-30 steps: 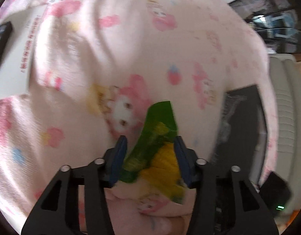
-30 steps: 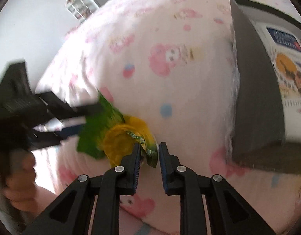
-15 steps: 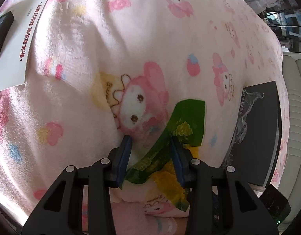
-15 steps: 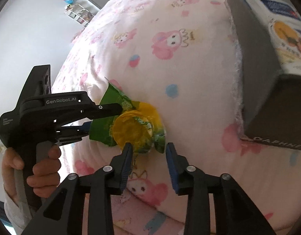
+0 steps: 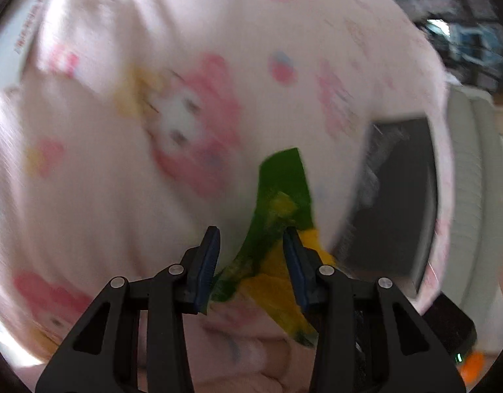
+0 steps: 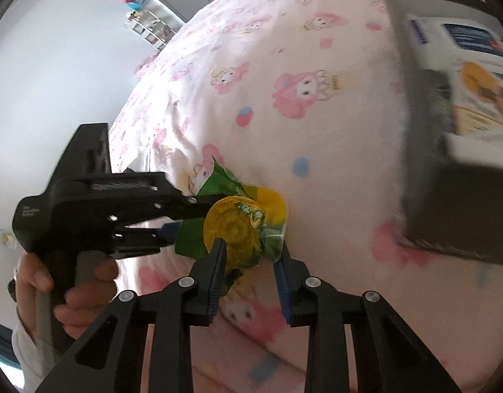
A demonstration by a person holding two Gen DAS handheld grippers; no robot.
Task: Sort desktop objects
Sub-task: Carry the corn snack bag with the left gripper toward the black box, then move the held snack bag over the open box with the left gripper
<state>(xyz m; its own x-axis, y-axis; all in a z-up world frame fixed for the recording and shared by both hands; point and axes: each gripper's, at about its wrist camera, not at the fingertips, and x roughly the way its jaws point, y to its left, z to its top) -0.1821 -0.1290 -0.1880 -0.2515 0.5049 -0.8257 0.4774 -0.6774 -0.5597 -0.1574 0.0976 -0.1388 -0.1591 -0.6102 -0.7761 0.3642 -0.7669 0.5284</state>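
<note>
A pink cartoon-print blanket point(image 6: 317, 131) covers the bed, and a dark grey box point(image 6: 448, 196) is seen at the right, with a printed white carton point(image 6: 474, 98) resting inside it. A crumpled green and yellow snack wrapper point(image 6: 241, 226) is held just above the blanket, near the box. In the right wrist view it is pinched at its green end by the left gripper point(image 6: 182, 216), though the blurred left wrist view shows those fingers apart. The right gripper point(image 6: 251, 262) is spread open around the wrapper's yellow end.
</note>
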